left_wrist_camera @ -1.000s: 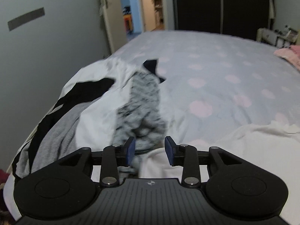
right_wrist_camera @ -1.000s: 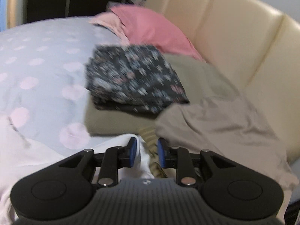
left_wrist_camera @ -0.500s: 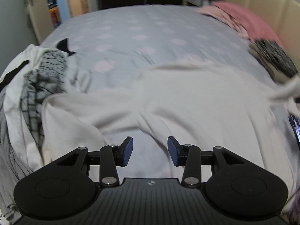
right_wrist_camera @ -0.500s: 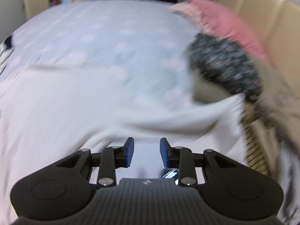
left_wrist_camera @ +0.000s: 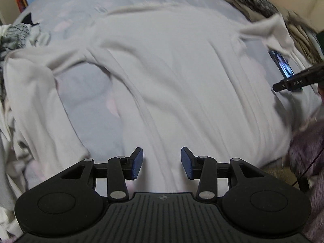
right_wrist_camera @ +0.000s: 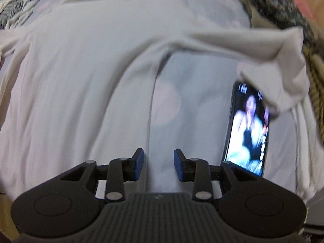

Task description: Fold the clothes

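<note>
White long-sleeved top (left_wrist_camera: 178, 77) now lies spread across the bed (left_wrist_camera: 85, 93), body flat and wrinkled, sleeves out to each side, where a second ago we faced the clothes heaps. Both claws, left claw (left_wrist_camera: 162, 163) and right claw (right_wrist_camera: 159, 165), hang open and empty above its near hem, one sleeve end draped over a lit phone (right_wrist_camera: 248, 133).

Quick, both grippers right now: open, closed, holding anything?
Left gripper: jaws open, holding nothing, above the white garment.
Right gripper: jaws open, holding nothing, near the garment's edge, the phone to its right.
</note>
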`<state>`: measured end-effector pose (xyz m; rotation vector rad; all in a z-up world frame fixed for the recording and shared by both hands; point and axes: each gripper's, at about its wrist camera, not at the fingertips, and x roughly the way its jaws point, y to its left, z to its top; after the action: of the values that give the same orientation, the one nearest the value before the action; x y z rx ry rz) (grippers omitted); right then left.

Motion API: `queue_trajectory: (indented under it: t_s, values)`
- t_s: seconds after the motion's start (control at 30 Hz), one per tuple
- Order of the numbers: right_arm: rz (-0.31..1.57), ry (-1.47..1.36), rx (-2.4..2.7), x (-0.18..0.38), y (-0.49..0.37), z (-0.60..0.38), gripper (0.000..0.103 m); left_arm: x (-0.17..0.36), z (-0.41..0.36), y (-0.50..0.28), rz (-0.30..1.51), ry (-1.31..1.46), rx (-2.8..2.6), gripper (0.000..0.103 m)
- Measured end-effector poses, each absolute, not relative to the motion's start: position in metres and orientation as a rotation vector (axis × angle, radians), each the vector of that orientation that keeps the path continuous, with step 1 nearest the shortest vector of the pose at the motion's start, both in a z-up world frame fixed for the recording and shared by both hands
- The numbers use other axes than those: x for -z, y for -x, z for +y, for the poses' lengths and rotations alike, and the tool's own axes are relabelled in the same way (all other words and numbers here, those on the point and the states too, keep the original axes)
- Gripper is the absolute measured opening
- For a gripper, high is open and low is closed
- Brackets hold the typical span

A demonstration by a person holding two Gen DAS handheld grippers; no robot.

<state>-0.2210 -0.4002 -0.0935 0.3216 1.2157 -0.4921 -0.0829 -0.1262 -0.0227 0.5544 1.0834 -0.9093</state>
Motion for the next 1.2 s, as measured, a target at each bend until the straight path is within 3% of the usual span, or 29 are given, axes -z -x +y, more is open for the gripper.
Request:
queue_trajectory:
  t_s: [0.33,0.4,0.5,0.57,0.67,0.73,0.9,1.2]
  values:
    - [1.343,-0.288,0.417,0.11,0.255,-0.358,0.037,0.036,-0.11,0.1,1.155,-0.607,0.884,0.037]
    - [1.353,-0.289,0.408,0.114,0.257,-0.357,0.037,0.037,-0.107,0.101,1.164,-0.607,0.878,0.023]
    - [1.345,-0.322,0.407,0.115,0.26,-0.36,0.036,0.034,-0.103,0.098,1.169,-0.588,0.867,0.01]
    - [1.344,-0.349,0.404,0.114,0.262,-0.361,0.025,0.032,-0.1,0.096,1.172,-0.575,0.861,0.005]
    - [1.358,-0.37,0.378,0.114,0.262,-0.353,0.017,0.028,-0.096,0.092,1.179,-0.551,0.854,0.005]
    - [1.36,-0.35,0.372,0.115,0.261,-0.346,0.006,0.025,-0.095,0.087,1.187,-0.527,0.854,0.004]
    - [1.363,-0.311,0.369,0.101,0.26,-0.341,0.005,0.001,-0.086,0.072,1.204,-0.422,0.881,0.003]
    - [1.232,-0.338,0.348,0.001,0.279,-0.385,0.005,-0.083,-0.045,0.036,1.167,-0.241,0.911,0.002]
